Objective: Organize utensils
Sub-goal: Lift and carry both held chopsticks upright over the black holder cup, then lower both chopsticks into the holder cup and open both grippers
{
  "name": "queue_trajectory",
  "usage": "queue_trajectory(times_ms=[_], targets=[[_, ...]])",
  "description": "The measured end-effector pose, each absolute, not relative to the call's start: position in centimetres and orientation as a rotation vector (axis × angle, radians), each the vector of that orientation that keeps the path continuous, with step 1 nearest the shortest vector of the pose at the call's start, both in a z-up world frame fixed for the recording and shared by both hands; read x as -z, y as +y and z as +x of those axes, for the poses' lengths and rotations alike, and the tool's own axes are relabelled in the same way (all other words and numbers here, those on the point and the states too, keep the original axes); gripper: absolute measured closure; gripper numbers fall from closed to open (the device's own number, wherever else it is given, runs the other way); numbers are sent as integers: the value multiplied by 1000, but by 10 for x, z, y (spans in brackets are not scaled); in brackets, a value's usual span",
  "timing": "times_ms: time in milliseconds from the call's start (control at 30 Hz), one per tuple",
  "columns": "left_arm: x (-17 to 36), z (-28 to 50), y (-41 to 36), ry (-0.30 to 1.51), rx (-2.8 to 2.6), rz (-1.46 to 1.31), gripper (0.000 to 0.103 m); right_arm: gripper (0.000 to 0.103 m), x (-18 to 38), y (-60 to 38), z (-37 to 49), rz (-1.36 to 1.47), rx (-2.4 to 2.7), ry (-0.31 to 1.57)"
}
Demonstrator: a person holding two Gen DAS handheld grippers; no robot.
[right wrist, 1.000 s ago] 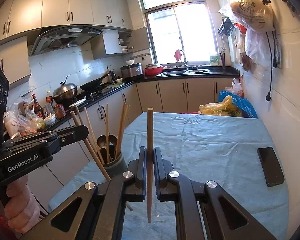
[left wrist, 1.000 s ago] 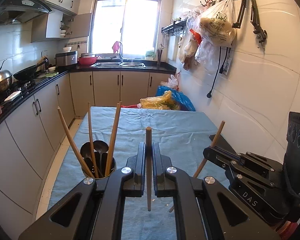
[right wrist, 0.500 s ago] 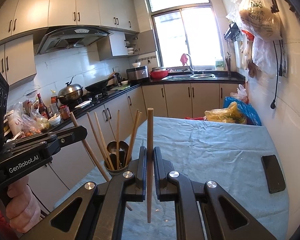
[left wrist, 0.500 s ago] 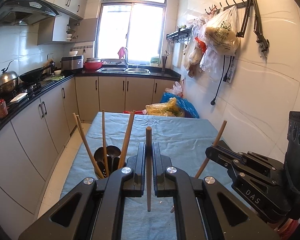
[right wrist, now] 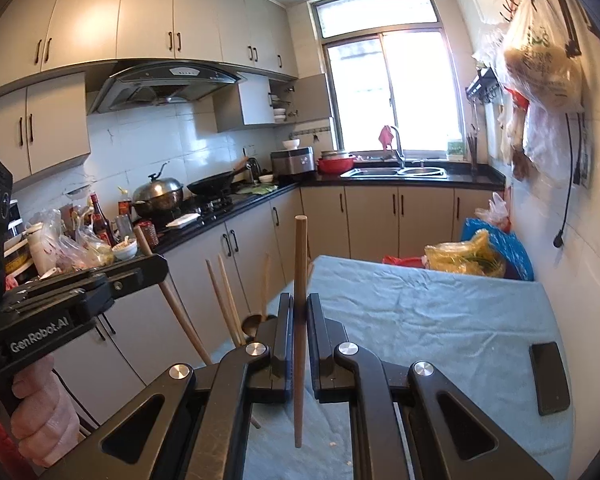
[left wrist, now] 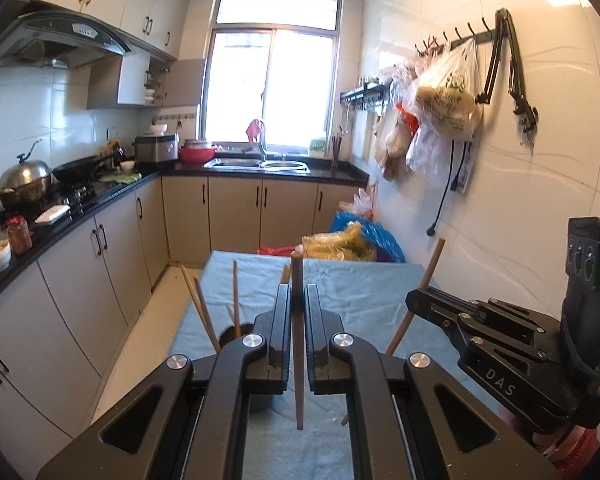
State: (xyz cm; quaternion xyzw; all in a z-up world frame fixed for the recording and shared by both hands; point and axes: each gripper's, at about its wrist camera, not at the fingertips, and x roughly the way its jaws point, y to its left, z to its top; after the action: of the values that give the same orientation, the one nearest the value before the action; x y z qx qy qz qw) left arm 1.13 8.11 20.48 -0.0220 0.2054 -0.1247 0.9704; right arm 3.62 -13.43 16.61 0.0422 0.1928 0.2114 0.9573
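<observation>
My left gripper (left wrist: 298,300) is shut on a wooden chopstick (left wrist: 298,344), held upright above the blue-clothed table (left wrist: 364,292). My right gripper (right wrist: 300,308) is shut on another wooden chopstick (right wrist: 299,280), also upright. The dark utensil holder (left wrist: 230,334) with several chopsticks and spoons stands at the table's left edge, mostly hidden behind my left gripper's fingers; it shows in the right wrist view (right wrist: 252,322) too. In the left wrist view the right gripper (left wrist: 424,300) is to the right with its chopstick (left wrist: 428,276). In the right wrist view the left gripper (right wrist: 156,264) is at the left.
A black phone (right wrist: 549,376) lies on the table near the right wall. Plastic bags (left wrist: 348,240) sit beyond the table's far end. Kitchen cabinets and a counter (left wrist: 60,224) run along the left. Bags hang on the right wall (left wrist: 440,108).
Both grippers have tilted upward and drawn back, so the utensil holder sank lower in view and is now largely hidden behind the fingers. Both chopsticks stay clamped.
</observation>
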Motion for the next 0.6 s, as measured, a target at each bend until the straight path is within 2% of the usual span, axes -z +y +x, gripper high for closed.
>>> queue_trajectory(times_ms=[300, 600], targets=[[-245, 16, 99, 339, 196, -26, 97, 96, -211, -114, 50, 75, -457, 322], [-254, 41, 105, 314, 160, -31, 97, 96, -227, -89, 80, 87, -484, 302]])
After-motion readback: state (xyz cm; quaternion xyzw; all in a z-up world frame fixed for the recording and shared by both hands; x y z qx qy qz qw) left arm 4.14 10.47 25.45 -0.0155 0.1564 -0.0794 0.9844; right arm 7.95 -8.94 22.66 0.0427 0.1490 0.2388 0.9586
